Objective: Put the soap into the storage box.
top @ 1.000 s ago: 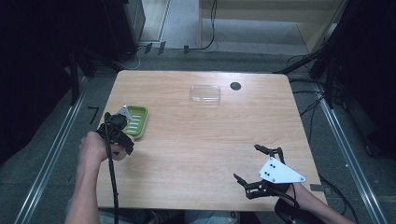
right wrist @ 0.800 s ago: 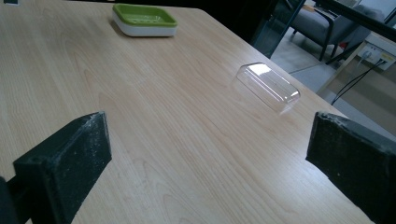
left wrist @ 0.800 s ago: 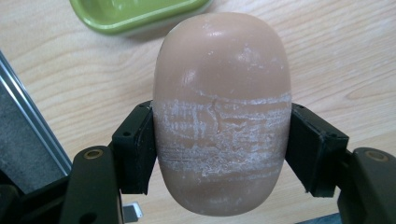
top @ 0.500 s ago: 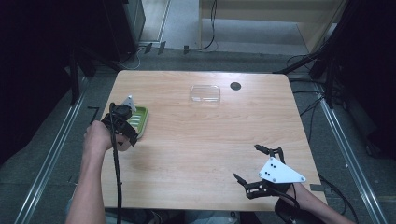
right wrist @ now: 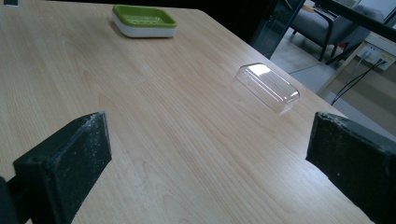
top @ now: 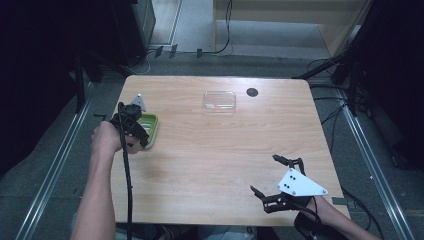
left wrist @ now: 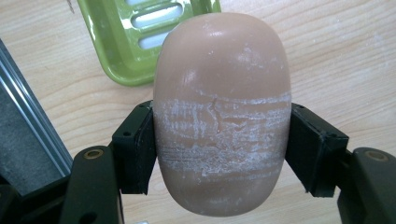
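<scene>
While the left gripper [left wrist: 219, 154] has its pads clamped on both long sides of the tan soap bar [left wrist: 222, 112], the bar hangs just above the table [top: 210, 150], right beside the green soap dish [left wrist: 140, 42]. Side grip makes sense: it leaves the underside free to drop flat onto the slotted tray. Right gripper [right wrist: 210, 158] sits parked near the front right corner, jaws spread wide, nothing between them, looking across at the clear lid [right wrist: 267, 87] – likely the cover for the dish. No brand, label or readable writing anywhere; only white scuffing on the soap.
</scene>
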`<state>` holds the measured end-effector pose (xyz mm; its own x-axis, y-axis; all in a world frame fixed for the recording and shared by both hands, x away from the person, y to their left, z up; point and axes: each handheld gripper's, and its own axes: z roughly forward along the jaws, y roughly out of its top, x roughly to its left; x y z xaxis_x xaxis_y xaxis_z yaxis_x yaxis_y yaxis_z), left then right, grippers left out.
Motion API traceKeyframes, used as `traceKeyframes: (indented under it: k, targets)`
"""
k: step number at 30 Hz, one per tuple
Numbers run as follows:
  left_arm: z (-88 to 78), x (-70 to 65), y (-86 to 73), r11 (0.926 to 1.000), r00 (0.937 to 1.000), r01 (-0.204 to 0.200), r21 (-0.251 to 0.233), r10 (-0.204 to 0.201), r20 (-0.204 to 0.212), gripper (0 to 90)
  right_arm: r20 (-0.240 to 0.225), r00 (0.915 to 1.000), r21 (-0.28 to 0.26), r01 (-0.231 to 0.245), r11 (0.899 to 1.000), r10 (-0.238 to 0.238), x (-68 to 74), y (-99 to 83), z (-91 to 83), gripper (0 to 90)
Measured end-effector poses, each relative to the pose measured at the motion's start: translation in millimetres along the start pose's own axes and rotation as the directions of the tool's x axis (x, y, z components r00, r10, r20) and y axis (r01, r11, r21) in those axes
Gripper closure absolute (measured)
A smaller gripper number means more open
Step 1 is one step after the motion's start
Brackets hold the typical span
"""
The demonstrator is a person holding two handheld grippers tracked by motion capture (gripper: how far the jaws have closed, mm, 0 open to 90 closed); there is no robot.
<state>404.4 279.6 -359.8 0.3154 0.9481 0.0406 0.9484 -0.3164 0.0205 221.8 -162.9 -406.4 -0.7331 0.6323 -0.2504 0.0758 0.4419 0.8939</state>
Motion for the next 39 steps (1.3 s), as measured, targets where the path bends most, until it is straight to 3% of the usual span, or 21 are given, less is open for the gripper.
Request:
traceKeyframes:
  k: [8, 39]
  targets:
    - [-3.1, 1.7, 6.5, 0.9999, 1.0, 0.004, -0.014, -0.004, -0.008, 33.4, -0.001, 1.0, 0.0, 0.002, 1.0, -0.002, -0.4, -0.2, -0.4, 0.0]
    - [15.9, 23.2, 25.0, 0.9981, 0.9982, 0.059, -0.017, -0.059, 0.011, 33.4, -0.004, 1.0, -0.002, -0.001, 1.0, 0.001, -0.3, -0.1, -0.3, 0.0]
